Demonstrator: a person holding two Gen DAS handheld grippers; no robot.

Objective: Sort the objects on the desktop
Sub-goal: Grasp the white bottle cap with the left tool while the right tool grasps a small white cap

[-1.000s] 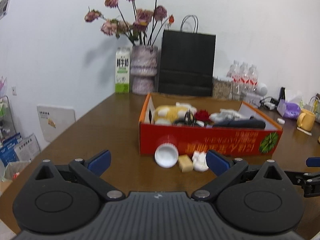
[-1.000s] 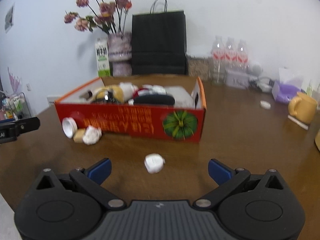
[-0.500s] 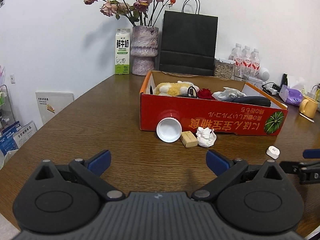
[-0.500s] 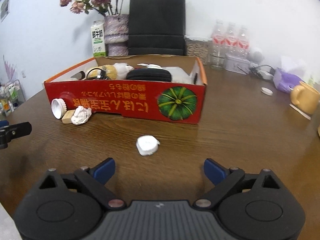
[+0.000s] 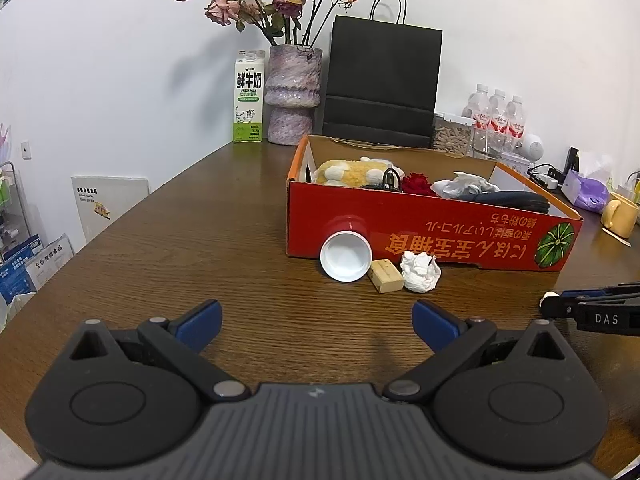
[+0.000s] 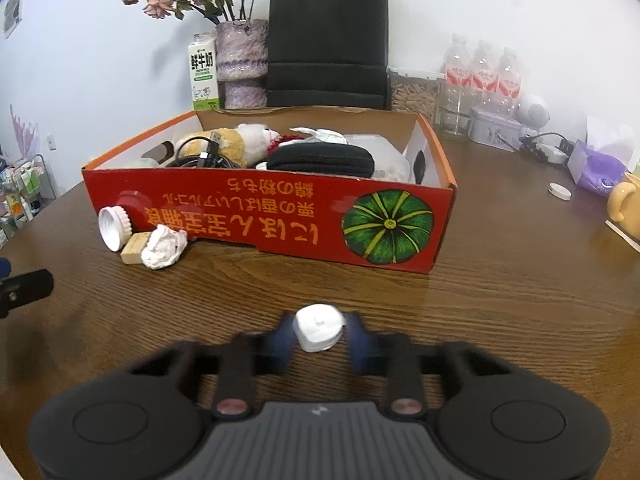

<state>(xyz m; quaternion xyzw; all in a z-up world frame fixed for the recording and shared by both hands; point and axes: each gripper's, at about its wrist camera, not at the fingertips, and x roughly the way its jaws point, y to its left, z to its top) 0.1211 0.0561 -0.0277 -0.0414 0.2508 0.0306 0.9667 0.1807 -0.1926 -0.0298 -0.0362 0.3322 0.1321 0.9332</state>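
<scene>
Right gripper low over the wooden table, blue fingers blurred and drawn in against both sides of a small white plastic piece, apparently clamped on it, just in front of the red cardboard box; left gripper spread wide, holding nothing, above bare tabletop. Against the box's front wall: white cap on its side, tan block touching it, crumpled white paper just beside; inside the box: plush toy, black pouch, cables.
</scene>
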